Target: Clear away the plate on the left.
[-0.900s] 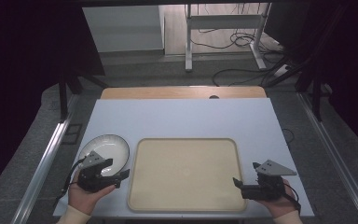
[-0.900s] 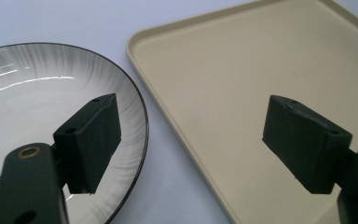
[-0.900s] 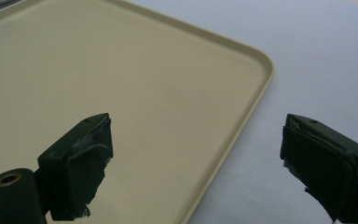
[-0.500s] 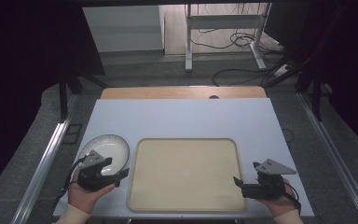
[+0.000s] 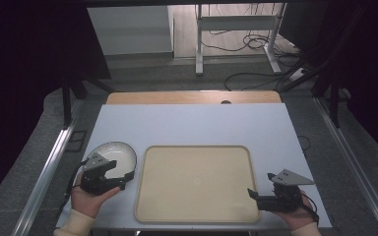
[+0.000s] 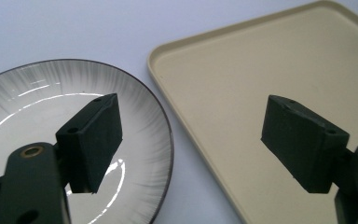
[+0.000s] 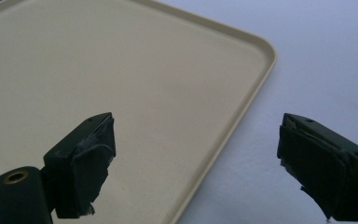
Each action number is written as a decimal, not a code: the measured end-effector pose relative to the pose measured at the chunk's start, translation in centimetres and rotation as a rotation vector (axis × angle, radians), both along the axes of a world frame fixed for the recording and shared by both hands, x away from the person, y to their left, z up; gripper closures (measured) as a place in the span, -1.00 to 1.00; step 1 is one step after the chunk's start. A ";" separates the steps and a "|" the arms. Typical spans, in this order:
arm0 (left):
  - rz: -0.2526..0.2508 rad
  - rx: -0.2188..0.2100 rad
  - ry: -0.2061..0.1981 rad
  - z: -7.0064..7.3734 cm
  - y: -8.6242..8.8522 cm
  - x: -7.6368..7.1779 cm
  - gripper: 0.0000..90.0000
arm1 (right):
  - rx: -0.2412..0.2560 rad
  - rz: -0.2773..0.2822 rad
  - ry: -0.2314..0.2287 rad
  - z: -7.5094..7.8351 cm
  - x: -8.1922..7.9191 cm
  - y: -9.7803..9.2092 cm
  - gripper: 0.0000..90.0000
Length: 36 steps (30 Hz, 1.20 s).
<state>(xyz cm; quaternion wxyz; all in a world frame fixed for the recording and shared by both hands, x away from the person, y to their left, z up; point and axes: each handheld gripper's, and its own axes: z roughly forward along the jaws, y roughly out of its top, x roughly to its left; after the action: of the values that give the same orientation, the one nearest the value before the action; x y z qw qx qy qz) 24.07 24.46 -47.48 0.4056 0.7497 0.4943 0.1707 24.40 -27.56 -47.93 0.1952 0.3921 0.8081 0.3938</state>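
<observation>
Plate (image 5: pixel 112 153) and tray (image 5: pixel 197 183) lie side by side on the desk (image 5: pixel 192 123), the plate just beside the left edge of the tray, not touching it. Left tool (image 5: pixel 123 179) hovers at the near rim of the plate, on the side facing the tray; its jaws are spread wide, one above the plate (image 6: pixel 51 93) and the other above the tray (image 6: pixel 242 93), and they pinch nothing. Right tool (image 5: pixel 250 192) waits at the right edge of the tray, near its front corner, jaws also spread, one over the tray (image 7: pixel 135 84) and one over the bare desk (image 7: pixel 321 56).

I judge the step in hand is the approach to the plate, probably to move it onto the tray. The next move calls for lowering the left tool so the rim comes between the jaws, then pressing them together firmly, because the glazed rim looks slippery.
</observation>
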 end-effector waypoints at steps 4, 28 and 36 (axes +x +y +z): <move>0.000 -0.010 -0.006 0.2 0.5 -0.1 -0.54 | 0.003 -0.005 -0.011 0.2 0.0 -0.4 -0.73; 0.025 0.014 -0.005 0.6 2.2 1.4 -0.53 | -0.007 -0.034 -0.022 0.4 -0.1 -0.8 -0.71; 0.070 -0.005 0.005 -0.2 3.1 1.7 -0.52 | -0.014 -0.033 -0.024 0.4 -0.2 -0.6 -0.71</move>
<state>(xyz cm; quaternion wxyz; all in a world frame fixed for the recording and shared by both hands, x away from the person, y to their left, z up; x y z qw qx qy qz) 25.80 27.58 -47.69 0.3999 0.7315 0.5215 0.1817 24.17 -28.19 -47.49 0.2140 0.3994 0.8019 0.3895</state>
